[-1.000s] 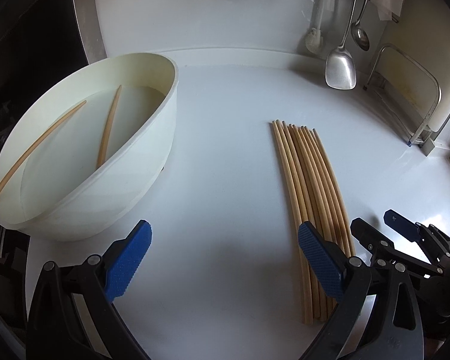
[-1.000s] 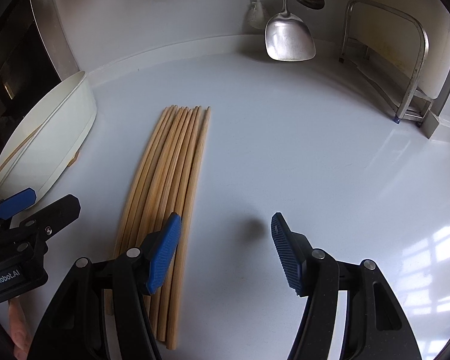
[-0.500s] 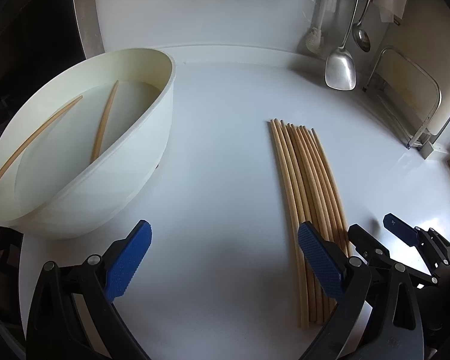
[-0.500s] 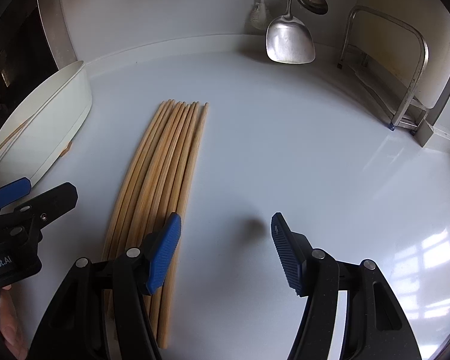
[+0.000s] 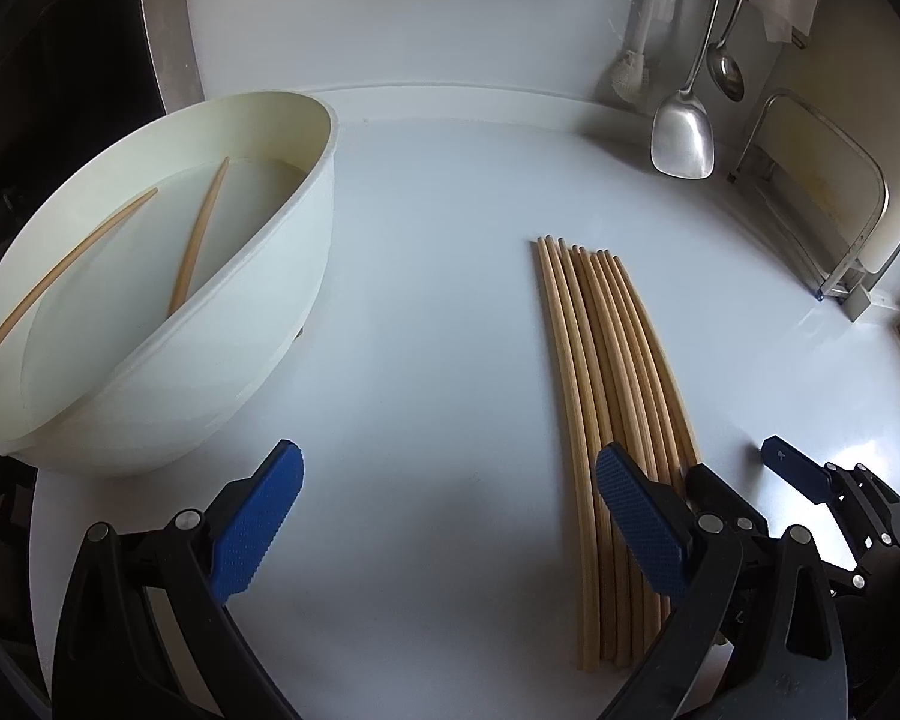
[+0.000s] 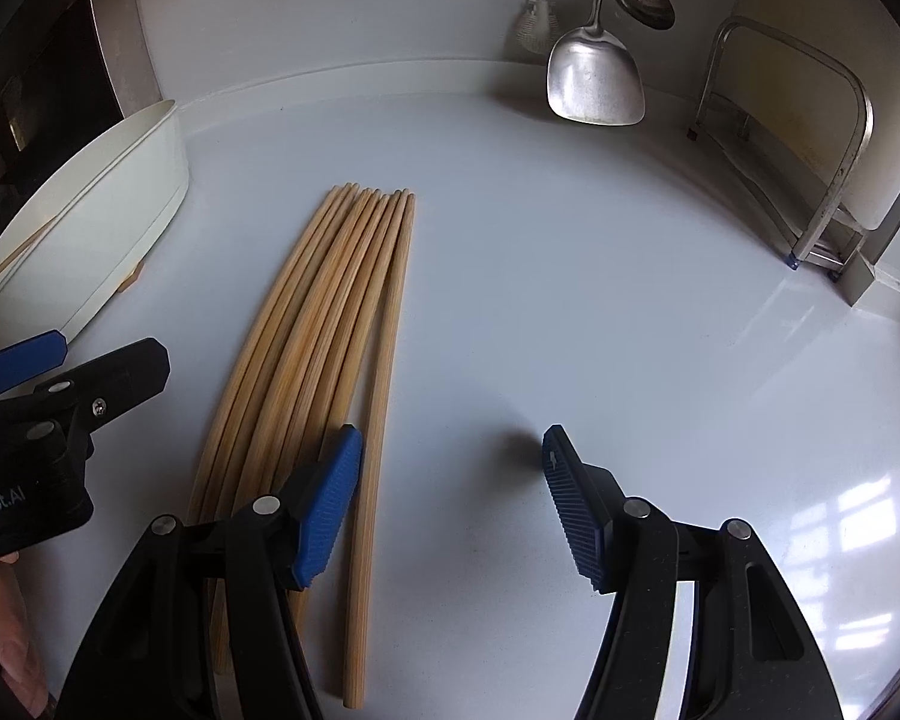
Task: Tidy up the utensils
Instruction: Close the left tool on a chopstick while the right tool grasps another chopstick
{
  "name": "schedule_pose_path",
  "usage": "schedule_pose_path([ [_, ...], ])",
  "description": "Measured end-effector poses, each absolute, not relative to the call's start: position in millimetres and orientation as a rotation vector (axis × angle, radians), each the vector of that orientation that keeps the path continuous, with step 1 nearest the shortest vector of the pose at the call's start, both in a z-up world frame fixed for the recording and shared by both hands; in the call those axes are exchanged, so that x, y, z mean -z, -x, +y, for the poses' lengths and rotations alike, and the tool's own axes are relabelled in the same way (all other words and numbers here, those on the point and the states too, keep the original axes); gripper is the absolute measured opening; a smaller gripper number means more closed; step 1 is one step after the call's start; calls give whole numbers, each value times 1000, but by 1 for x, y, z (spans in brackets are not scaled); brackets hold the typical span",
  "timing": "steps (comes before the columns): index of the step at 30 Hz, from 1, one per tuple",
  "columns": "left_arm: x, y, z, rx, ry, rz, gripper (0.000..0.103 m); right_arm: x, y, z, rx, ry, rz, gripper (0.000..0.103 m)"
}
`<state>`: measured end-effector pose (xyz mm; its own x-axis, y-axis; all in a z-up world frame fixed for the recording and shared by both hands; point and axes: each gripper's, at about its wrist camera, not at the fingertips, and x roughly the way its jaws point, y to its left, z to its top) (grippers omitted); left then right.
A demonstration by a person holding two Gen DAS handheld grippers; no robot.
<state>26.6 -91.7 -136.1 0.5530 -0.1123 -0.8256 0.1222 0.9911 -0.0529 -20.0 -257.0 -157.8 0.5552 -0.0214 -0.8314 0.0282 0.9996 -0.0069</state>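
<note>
A: Where do the chopsticks (image 6: 306, 360) stand?

B: A bundle of them lies side by side on the white table (image 6: 570, 300), tips roughly level, to the right of the white bowl (image 5: 222, 324). Two more chopsticks (image 5: 195, 243) lie inside that bowl, apart from each other, one leaning over the rim.

A: Anything different from a second ago?

B: Very little. The bundle lies in the same place and the same order. In the left wrist view the bowl sits a bit further from the lens than it did, so that camera has shifted slightly; the bowl itself seems untouched. The right view has rolled a shade.

A: And the grippers?

B: The left gripper (image 5: 447, 525) is wide, nothing between its pads, hovering just left of the bundle's near end. The right gripper (image 6: 450, 504) is moderately open and empty; its left pad (image 6: 330, 510) sits over the bundle's right edge, whether touching I cannot tell.

A: Meaning for the task?

B: My reading: a pause between picks. The two in the bowl are not yet with the bundle, so sorting is unfinished.
</note>
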Motion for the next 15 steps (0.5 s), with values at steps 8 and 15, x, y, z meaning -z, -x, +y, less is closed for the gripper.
schedule_pose_path([
  [8,147,-32,-101,136,-23,999,96,156,19,-276,50,-24,977,60],
  [15,157,-34,-107,120,-42,1017,96,152,21,-290,37,-46,955,60],
])
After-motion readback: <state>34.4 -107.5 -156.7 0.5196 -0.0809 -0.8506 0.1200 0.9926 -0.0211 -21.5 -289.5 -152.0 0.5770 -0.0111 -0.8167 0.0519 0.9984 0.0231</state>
